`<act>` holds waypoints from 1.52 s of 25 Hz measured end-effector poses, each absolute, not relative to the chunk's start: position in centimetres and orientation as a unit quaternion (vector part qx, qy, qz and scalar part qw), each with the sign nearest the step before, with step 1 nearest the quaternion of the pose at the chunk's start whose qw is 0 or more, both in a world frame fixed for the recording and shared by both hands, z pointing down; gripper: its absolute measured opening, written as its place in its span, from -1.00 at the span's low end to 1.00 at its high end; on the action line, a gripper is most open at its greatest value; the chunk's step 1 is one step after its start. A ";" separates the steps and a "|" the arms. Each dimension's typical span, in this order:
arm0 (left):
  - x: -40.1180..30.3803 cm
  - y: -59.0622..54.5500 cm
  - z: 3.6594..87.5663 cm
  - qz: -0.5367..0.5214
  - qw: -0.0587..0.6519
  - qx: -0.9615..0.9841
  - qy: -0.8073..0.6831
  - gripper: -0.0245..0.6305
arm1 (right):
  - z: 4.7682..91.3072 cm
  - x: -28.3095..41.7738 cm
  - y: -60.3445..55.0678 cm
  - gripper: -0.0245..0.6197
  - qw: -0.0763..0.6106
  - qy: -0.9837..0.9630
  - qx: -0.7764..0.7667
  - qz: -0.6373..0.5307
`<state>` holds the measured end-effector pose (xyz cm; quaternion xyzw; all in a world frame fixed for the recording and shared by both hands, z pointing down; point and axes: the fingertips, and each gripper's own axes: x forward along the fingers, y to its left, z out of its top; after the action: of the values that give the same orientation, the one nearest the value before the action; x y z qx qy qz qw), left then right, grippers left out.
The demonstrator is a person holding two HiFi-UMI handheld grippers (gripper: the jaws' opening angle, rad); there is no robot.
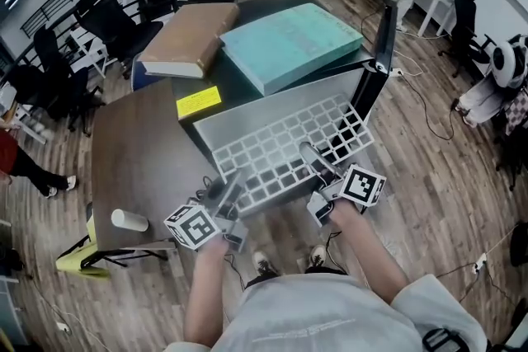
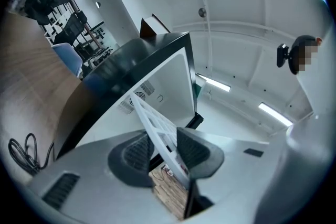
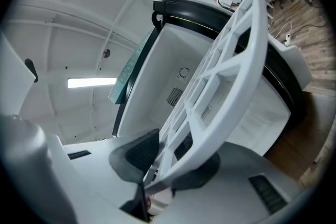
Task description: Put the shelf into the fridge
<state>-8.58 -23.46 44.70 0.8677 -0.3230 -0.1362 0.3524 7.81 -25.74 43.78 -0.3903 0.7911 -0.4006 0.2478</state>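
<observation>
Left gripper point(image 1: 231, 181) is clamped on the near edge of the white lattice shelf point(image 1: 285, 148), towards its left end. In the left gripper view its 2 dark pads point(image 2: 137, 152) press on either side of the thin shelf point(image 2: 157, 123). Right gripper point(image 1: 309, 151) bites the same near edge further right, and in the right gripper view its jaws are closed on the frame of the shelf point(image 3: 231, 60). The shelf hangs roughly level between them, above the wooden floor point(image 1: 429, 177), with its far edge at the open front of the small black fridge point(image 1: 247, 86). The fridge door point(image 1: 373, 86) stands open at the right. To the left is a brown worktop point(image 1: 136, 152) with a white cup point(image 1: 129, 219) lying on its side. On the fridge top sit a yellow label point(image 1: 198, 102), a thick brown book point(image 1: 186, 41) and a flat teal box point(image 1: 289, 45). Beyond are black office chairs point(image 1: 111, 21).
</observation>
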 end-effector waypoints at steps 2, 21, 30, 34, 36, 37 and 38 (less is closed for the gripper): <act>-8.3 -23.8 44.7 -0.133 0.352 0.868 -0.323 -0.57 | 43.7 8.0 -26.0 -0.68 0.250 0.793 -0.388 -0.397; -8.1 -25.0 44.3 -0.112 0.360 0.867 -0.326 -0.57 | 43.5 8.1 -27.0 -0.68 0.258 0.794 -0.376 -0.401; -8.0 -26.1 44.1 -0.142 0.402 0.847 -0.317 -0.63 | 43.7 8.1 -27.2 -0.68 0.269 0.782 -0.374 -0.419; -7.7 -26.3 44.2 -0.155 0.425 0.837 -0.309 -0.64 | 44.0 8.2 -27.4 -0.68 0.269 0.777 -0.381 -0.423; -7.7 -26.4 44.2 -0.155 0.429 0.836 -0.307 -0.64 | 43.9 8.2 -27.5 -0.68 0.272 0.776 -0.381 -0.423; -7.7 -26.5 44.2 -0.154 0.431 0.835 -0.306 -0.64 | 43.9 8.2 -27.5 -0.68 0.272 0.773 -0.383 -0.426; -7.8 -26.7 44.2 -0.154 0.435 0.833 -0.306 -0.64 | 44.0 8.1 -27.6 -0.68 0.273 0.771 -0.384 -0.428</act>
<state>-7.78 -26.66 44.16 0.8325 -0.3060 -0.1542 0.4353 8.13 -27.56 43.96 -0.3842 0.7709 -0.4284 0.2730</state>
